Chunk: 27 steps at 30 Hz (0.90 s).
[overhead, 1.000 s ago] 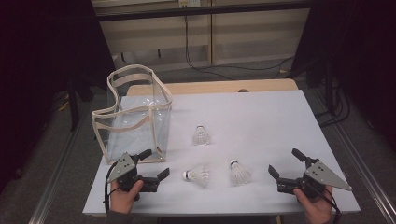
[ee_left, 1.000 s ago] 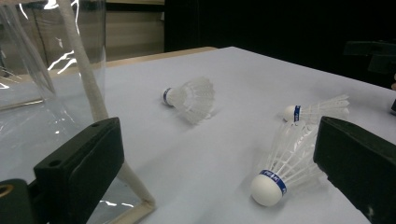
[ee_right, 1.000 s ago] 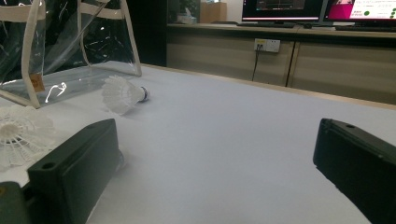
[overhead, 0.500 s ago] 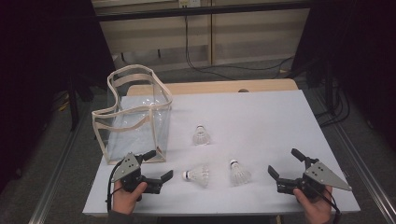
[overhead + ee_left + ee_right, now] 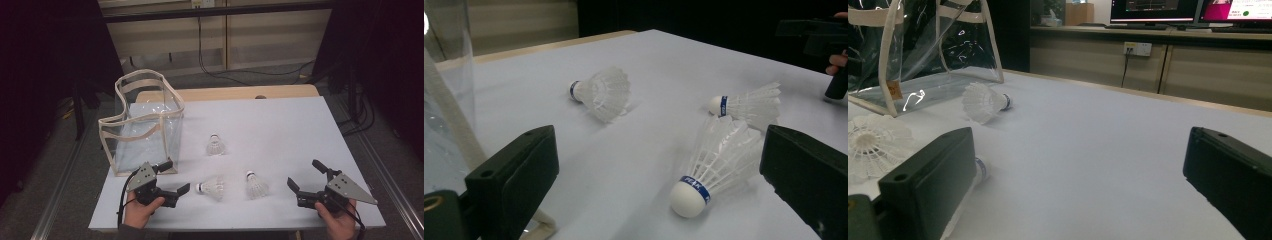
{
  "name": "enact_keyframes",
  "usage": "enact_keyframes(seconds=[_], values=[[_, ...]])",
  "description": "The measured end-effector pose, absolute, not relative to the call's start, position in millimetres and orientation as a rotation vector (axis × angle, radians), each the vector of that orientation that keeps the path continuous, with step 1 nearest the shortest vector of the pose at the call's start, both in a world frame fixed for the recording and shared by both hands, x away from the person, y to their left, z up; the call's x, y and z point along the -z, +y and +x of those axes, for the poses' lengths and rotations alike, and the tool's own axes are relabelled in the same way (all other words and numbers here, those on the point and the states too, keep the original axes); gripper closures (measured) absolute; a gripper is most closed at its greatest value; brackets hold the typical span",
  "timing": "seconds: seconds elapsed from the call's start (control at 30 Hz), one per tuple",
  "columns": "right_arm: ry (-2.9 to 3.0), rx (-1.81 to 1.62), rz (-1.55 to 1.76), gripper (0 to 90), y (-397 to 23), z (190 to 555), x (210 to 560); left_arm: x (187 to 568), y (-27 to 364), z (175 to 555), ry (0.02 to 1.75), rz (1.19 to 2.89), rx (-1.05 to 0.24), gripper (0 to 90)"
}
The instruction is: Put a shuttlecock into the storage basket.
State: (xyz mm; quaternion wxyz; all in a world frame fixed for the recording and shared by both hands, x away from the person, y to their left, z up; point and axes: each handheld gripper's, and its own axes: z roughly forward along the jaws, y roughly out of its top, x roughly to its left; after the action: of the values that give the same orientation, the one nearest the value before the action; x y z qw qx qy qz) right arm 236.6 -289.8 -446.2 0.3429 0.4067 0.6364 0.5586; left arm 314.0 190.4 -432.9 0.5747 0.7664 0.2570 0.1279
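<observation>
**A:** Left gripper (image 5: 175, 179) sits low at the near-left of the table (image 5: 300, 130), jaws spread wide with nothing between them, lined up on the nearest shuttlecock (image 5: 212, 188), which lies on its side just at its 3 o'clock, not touched yet

**B:** And from the left gripper view that same shuttlecock (image 5: 714, 165) has its white cork tip pointing back at the camera, skirt fanned away toward 1 o'clock. How do you reckon it handles?

**A:** Featherweight, I'd say, and that skirt looks thin and crushable. It will likely roll or skate off on the smooth sheet if one jaw nudges it first. The cork by the blue band is the firm part, so that's the place to pinch

**B:** Right gripper (image 5: 307, 181) over at the near-right, jaws equally agape and empty, well apart from the second shuttlecock (image 5: 256, 185) standing at its 9 o'clock

**A:** The third shuttlecock (image 5: 215, 145) stands farther up the table, at 12 o'clock from the first. The clear bag (image 5: 142, 125) with the cream trim stands open-topped just at 11 o'clock from the left gripper, likely where these go

**B:** A gentle close on the cork, then, since a squeeze on the skirt would probably bend it
</observation>
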Motion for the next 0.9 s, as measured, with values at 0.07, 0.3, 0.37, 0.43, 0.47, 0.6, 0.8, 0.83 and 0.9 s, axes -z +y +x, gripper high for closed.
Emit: enact_keyframes(seconds=[0.07, 0.3, 0.37, 0.43, 0.47, 0.6, 0.8, 0.83, 0.9], values=[[1.658, -1.451, 1.053, 0.6, -290, 237, 446, 433, 189, 314, 0.599, 1.800, -0.288, 2.4], [1.662, -1.444, 1.052, 0.6, -289, 238, 446, 431, 181, 314, 0.598, 1.817, -0.262, 3.7], [1.664, -1.446, 1.051, 0.6, -288, 238, 447, 430, 180, 315, 0.594, 1.826, -0.254, 3.7], [1.665, -1.447, 1.050, 0.6, -288, 238, 447, 430, 178, 316, 0.600, 1.830, -0.246, 3.7], [1.667, -1.449, 1.049, 0.6, -288, 238, 447, 430, 177, 316, 0.602, 1.831, -0.244, 4.0], [1.664, -1.452, 1.048, 0.6, -289, 238, 447, 430, 174, 317, 0.603, 1.840, -0.226, 4.2], [1.662, -1.453, 1.052, 0.7, -290, 238, 447, 432, 170, 318, 0.597, 1.864, -0.182, 6.7], [1.664, -1.452, 1.045, 0.8, -289, 238, 447, 432, 170, 319, 0.594, 1.871, -0.180, 7.0], [1.666, -1.452, 1.043, 0.8, -289, 238, 447, 433, 169, 320, 0.592, 1.874, -0.171, 7.5]])
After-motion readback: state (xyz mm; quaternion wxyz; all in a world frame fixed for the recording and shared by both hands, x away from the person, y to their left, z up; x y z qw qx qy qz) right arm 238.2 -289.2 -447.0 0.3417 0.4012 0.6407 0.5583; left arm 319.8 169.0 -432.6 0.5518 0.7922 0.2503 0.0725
